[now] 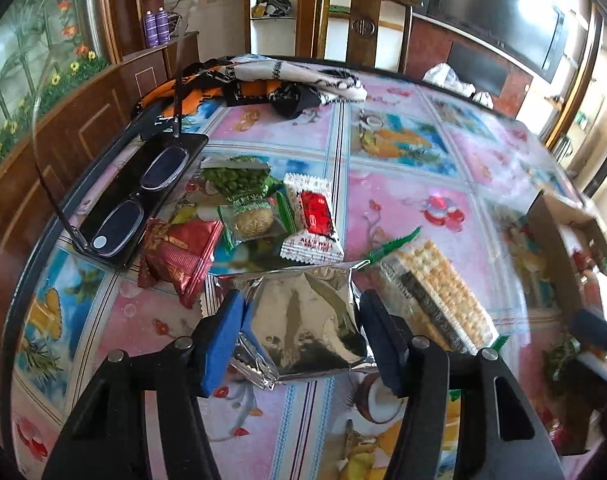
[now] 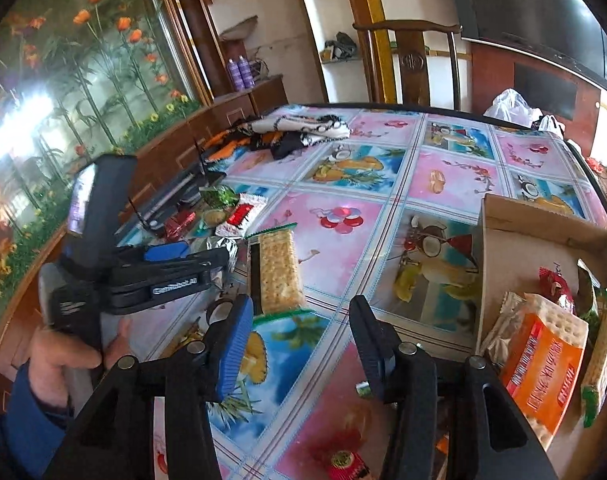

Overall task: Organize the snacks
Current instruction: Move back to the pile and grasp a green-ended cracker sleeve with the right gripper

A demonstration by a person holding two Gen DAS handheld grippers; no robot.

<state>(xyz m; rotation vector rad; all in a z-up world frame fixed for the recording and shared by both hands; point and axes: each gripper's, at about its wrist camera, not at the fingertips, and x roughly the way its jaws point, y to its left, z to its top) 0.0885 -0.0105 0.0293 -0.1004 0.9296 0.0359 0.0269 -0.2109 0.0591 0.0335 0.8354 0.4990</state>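
We held a hand-held gripper in each hand, both tilted downward. The left hand-held gripper had its jaws closed against a silver packet. The right hand-held gripper stood open and empty. Our left hand gripped its handle.

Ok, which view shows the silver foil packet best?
Left wrist: the silver foil packet lies large and unobstructed between the left claw pads. Right wrist shows only a crumpled sliver behind that claw.

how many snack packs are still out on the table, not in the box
6: silver foil pack between the left gripper fingers, cracker pack right of it, red pack, green-edged clear pack, green pea pack, red-and-white pack. Others may be hidden.
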